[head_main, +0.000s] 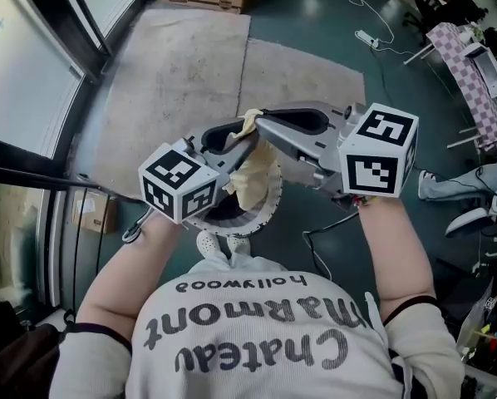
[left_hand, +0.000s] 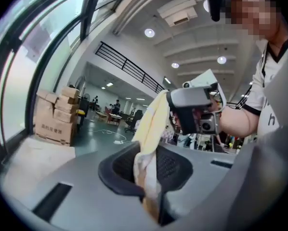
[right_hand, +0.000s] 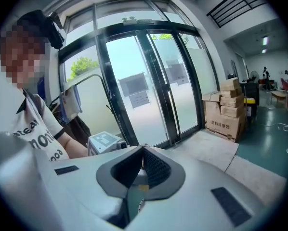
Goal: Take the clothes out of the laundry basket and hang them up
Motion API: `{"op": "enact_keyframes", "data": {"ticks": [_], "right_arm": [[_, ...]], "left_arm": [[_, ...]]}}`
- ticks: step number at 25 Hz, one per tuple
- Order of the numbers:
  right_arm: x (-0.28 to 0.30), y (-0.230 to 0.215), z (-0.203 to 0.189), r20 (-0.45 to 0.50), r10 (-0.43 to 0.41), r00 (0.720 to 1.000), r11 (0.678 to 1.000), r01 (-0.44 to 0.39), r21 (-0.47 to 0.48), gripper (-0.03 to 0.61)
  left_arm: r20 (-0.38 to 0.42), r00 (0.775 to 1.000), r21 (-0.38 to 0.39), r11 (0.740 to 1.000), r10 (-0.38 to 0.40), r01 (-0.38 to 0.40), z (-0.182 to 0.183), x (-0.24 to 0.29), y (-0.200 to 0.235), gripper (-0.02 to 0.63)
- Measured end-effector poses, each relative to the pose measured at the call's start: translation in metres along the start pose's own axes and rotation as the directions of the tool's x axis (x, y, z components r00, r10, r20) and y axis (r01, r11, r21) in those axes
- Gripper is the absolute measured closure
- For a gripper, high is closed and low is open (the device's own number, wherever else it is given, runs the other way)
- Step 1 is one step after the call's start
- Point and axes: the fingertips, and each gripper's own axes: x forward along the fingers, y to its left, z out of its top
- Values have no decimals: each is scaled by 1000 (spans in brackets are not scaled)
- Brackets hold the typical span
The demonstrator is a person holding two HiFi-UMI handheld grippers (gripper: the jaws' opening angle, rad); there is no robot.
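The basket (head_main: pixel 263 213) stands on the floor right in front of the person's shoes (head_main: pixel 209 243), seen from above in the head view. It is round with a white perforated rim. Its inside is dark where it shows, and most of it is covered by the left gripper and by the hanging cloth, so whether more laundry lies in it cannot be told.

The cloth (head_main: pixel 253 177), pale cream, hangs between the two grippers, which are held up side by side above the basket. Its lower part drops toward the basket's opening, and its top edge is bunched where the gripper tips meet.

The right gripper (head_main: pixel 265 125) comes in from the right, and its jaws are pressed together on the cloth's upper end. In its own view only a thin pale sliver shows between the ribbed pads, while the left gripper view shows it from outside with the cloth trailing from its tip.

The left gripper (head_main: pixel 242 140) comes in from the left. Its jaws stand narrowly apart. The cloth runs down through the notch between them (a dark gap shows beside the fabric), so it lies between the pads without being pinched.

Cardboard boxes (left_hand: pixel 56 115) stand stacked on the floor near the glass doors (right_hand: pixel 149 81), beside a grey mat (head_main: pixel 182 65). All are closed, so their contents do not show.
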Motion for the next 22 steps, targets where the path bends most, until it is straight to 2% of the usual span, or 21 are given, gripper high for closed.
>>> {"op": "enact_keyframes", "data": {"ticks": [1,5,7,8,9,10,12,14,17,18,19,20,22], "right_arm": [[0,1,6,15,-10,1000,1000,10,2,546],[-8,-1,9,57,-57,997,998,55,31,545],[-12,-1,2,74,-51,996,998,48,47,541],[-13,-2,-1,88,-39,995,998,34,61,513],[-14,-4,-5,96,-31,995,997,23,78,437],[-15,-9,-12,92,-32,995,995,23,95,397],[-17,-28,-33,49,-68,997,988,60,143,390],[-21,-55,-68,1,-108,994,961,104,257,368],[-17,-85,-124,-53,-117,992,867,128,482,356],[-11,-90,-140,-66,-102,993,823,122,555,354],[-4,-91,-154,-67,-72,995,764,98,638,350],[5,-90,-165,-47,-30,998,683,55,728,320],[22,-91,-175,42,23,999,483,-48,874,308]], "left_arm": [[-11,1000,13,1000,11,-11,7,0,3,571],[-27,1000,-23,1000,2,-2,23,-11,8,588],[-15,999,-28,999,-29,29,30,-20,5,588],[-1,998,-28,998,-63,63,35,-26,1,588],[15,994,-25,994,-110,110,40,-34,-4,588],[31,986,-24,986,-166,167,46,-43,-10,588],[59,959,-40,959,-278,281,55,-59,-23,589],[73,941,-51,941,-329,333,61,-67,-29,588],[53,958,-7,959,-283,284,64,-66,-26,588],[47,962,4,963,-269,269,65,-65,-25,588],[45,964,7,965,-262,262,65,-64,-25,588],[46,965,7,966,-260,260,66,-64,-25,588],[47,961,2,962,-272,272,68,-64,-27,588]]}}
